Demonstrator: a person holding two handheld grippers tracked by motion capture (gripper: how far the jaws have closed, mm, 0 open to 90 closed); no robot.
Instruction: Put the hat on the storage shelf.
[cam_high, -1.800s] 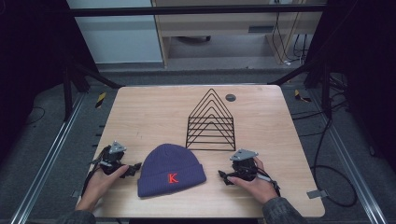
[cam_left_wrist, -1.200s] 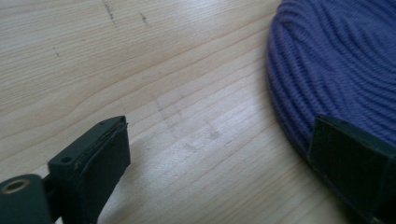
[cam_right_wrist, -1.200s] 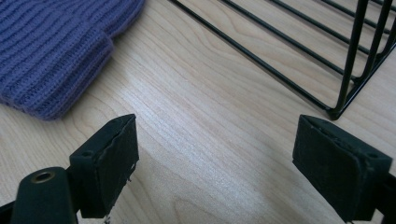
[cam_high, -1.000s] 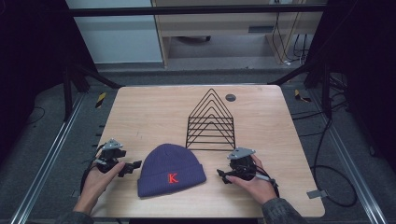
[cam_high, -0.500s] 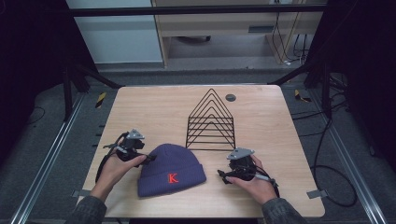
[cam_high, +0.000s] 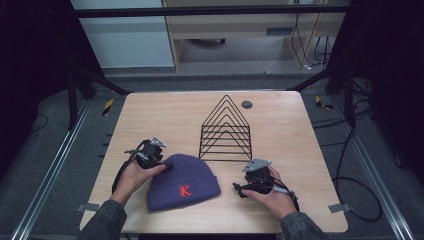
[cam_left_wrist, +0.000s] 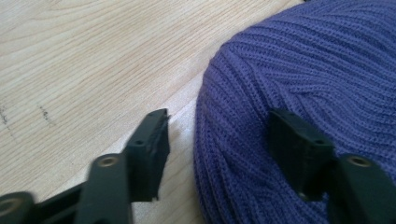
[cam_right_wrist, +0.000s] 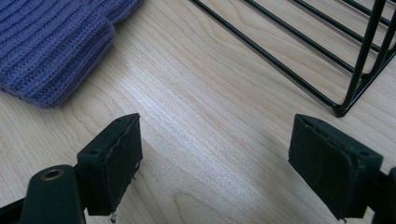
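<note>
Purple knit beanie (cam_high: 182, 182) lies flat at 6 o'clock on the desk (cam_high: 280, 120). Judged soft, light, limp; best pinched at the crown edge. Left claw (cam_left_wrist: 217, 140) wide, straddling that edge. Right claw (cam_right_wrist: 238, 163) wide, empty, at 4 o'clock.

A single red letter K (cam_high: 184, 190) stands on the folded cuff of the purple knit beanie (cam_high: 182, 180), at the cuff's middle. It seems stitched on, though the high view is too coarse to be sure.
</note>
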